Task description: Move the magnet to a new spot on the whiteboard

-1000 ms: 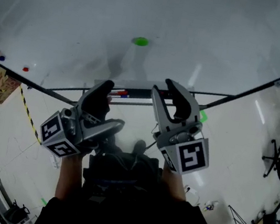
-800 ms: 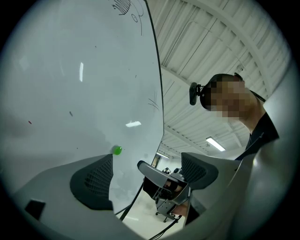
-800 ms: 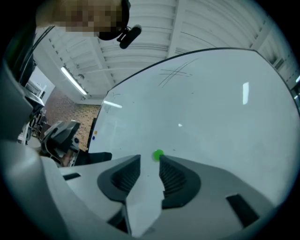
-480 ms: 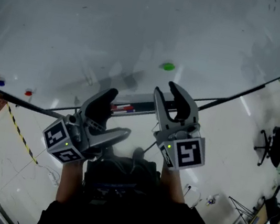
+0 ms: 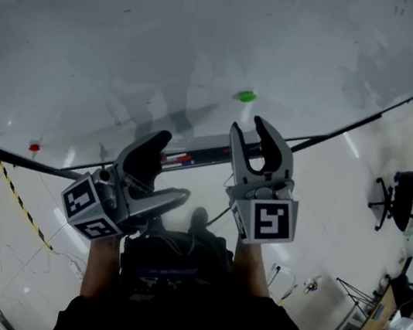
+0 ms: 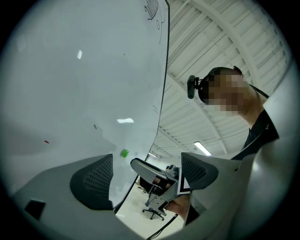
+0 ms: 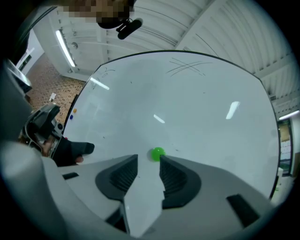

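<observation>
Now the right gripper (image 7: 148,169), jaws opening and empty, has swung in over the last 1 second to face the magnet (image 7: 158,153), stuck on the whiteboard (image 7: 197,108) just beyond its tips, so grasping seems next; the left gripper (image 6: 147,176) gapes empty.

The head view looks steeply down along the whiteboard (image 5: 95,32). The right gripper view faces it squarely, the left obliquely. All three share the magnet (image 5: 246,96), at 6 o'clock in the right gripper view.

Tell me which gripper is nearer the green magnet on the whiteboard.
Right. The right gripper is just below the green magnet, jaws opening, nothing between them; the left gripper sits lower and further left.
</observation>
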The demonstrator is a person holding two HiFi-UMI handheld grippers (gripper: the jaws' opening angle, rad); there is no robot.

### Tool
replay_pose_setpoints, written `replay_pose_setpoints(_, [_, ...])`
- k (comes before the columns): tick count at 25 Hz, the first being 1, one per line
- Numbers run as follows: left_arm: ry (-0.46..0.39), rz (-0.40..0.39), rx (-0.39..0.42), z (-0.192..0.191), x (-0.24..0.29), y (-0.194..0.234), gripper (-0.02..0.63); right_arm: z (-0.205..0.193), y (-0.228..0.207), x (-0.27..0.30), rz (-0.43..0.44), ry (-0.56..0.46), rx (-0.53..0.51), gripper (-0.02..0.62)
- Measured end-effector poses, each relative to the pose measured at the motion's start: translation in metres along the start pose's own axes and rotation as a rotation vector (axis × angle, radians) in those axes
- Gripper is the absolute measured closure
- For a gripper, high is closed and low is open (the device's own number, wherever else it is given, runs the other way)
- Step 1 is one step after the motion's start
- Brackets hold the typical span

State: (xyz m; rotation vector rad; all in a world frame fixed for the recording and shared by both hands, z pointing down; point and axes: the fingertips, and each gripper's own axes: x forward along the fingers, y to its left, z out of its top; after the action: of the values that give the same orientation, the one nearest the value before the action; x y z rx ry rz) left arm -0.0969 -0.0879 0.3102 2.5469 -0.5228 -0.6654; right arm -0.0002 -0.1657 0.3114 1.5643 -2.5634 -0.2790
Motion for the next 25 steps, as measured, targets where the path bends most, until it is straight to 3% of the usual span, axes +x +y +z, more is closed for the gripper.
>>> replay_pose_setpoints(12, [-0.016,0.08,0.087,0.008,0.02,-0.007,0.16,0.002,-0.013,0.031,-0.022,0.01,-0.147,0.41])
replay_pose_setpoints(17, [-0.012,0.108,0.116,0.011,0.02,-0.007,0.16,0.003,-0.015,0.035,-0.045,-0.011,-0.121,0.426])
replay_pose_setpoints(25, [-0.014,0.12,0.127,0.012,0.024,-0.004,0.16,0.004,-0.017,0.033,-0.001,-0.019,-0.094,0.454])
